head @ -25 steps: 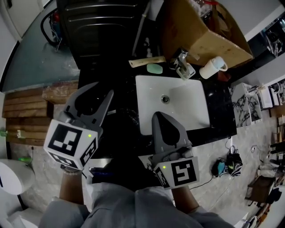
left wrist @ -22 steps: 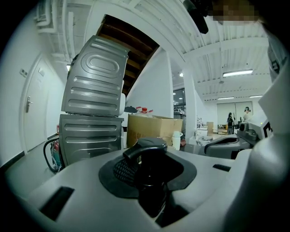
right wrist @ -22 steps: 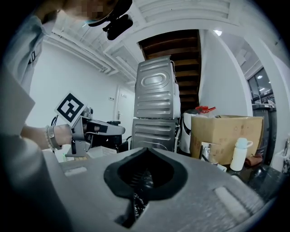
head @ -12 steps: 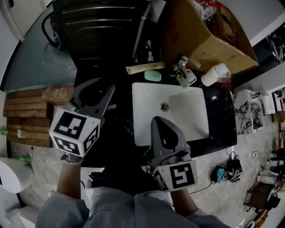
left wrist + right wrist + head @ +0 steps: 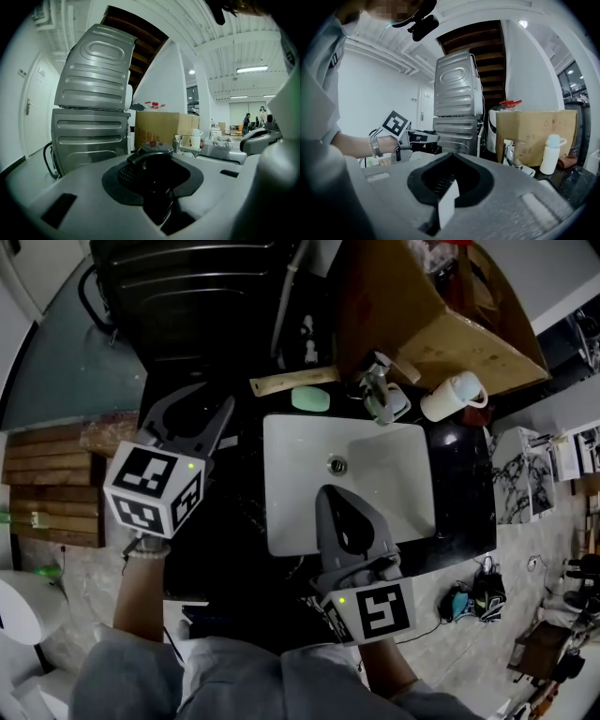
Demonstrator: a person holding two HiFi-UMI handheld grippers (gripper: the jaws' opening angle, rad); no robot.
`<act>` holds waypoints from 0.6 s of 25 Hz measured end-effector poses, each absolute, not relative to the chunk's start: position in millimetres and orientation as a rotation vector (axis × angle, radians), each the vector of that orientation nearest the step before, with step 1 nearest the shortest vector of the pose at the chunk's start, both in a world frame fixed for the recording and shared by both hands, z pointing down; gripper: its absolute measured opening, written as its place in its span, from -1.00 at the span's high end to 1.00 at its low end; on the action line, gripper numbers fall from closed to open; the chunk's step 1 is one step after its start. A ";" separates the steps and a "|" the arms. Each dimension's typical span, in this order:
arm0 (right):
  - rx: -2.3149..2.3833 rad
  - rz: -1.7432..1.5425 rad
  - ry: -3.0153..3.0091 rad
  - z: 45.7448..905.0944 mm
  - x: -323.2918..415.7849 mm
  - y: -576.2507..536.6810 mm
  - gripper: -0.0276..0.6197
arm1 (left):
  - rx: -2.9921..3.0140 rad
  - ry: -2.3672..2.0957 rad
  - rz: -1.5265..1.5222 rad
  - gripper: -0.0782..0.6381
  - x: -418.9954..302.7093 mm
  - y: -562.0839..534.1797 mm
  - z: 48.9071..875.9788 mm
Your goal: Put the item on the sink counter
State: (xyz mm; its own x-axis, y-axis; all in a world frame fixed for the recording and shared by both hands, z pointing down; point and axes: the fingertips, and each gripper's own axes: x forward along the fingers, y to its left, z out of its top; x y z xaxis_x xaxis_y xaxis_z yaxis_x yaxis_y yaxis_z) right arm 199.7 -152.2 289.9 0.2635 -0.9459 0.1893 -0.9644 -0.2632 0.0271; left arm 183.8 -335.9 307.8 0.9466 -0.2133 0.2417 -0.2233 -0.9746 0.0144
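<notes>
My left gripper point(image 5: 200, 414) is held over the black sink counter point(image 5: 234, 488), left of the white basin point(image 5: 394, 493). Its jaws stand partly apart around a black item with a curved handle point(image 5: 149, 158), which fills the gap between them in the left gripper view. In the head view that item is lost against the dark counter. My right gripper point(image 5: 335, 493) hovers over the basin's front edge, shut, with nothing in it point(image 5: 449, 180).
A faucet point(image 5: 380, 390), a green soap bar point(image 5: 310, 398) and a wooden strip point(image 5: 291, 379) line the back of the counter. A white bottle point(image 5: 450, 395) stands at the back right, before a cardboard box point(image 5: 427, 310). A grey metal machine point(image 5: 187, 292) stands behind the counter's left end.
My left gripper has moved forward, away from my body, over the counter's left side. The right gripper has hardly moved. The view has shifted slightly.
</notes>
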 end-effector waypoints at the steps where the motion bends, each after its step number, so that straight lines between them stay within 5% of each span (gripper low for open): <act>1: 2.382 0.211 -1.817 291.9 202.5 -152.1 0.92 | 3.057 -0.345 0.375 0.46 187.9 -338.0 310.2; 15: 2.343 0.260 -1.839 309.5 234.1 -159.4 0.92 | 3.037 -0.346 0.442 0.46 241.6 -365.2 356.5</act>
State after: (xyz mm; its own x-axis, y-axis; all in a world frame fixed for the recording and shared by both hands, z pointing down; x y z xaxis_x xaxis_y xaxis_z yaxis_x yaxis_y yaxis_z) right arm 234.1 -159.4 309.5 0.2325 -0.9453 0.2287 -0.9717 -0.2360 0.0123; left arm 241.6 -365.2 356.5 0.9339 -0.2126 0.2874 -0.2279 -0.9735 0.0205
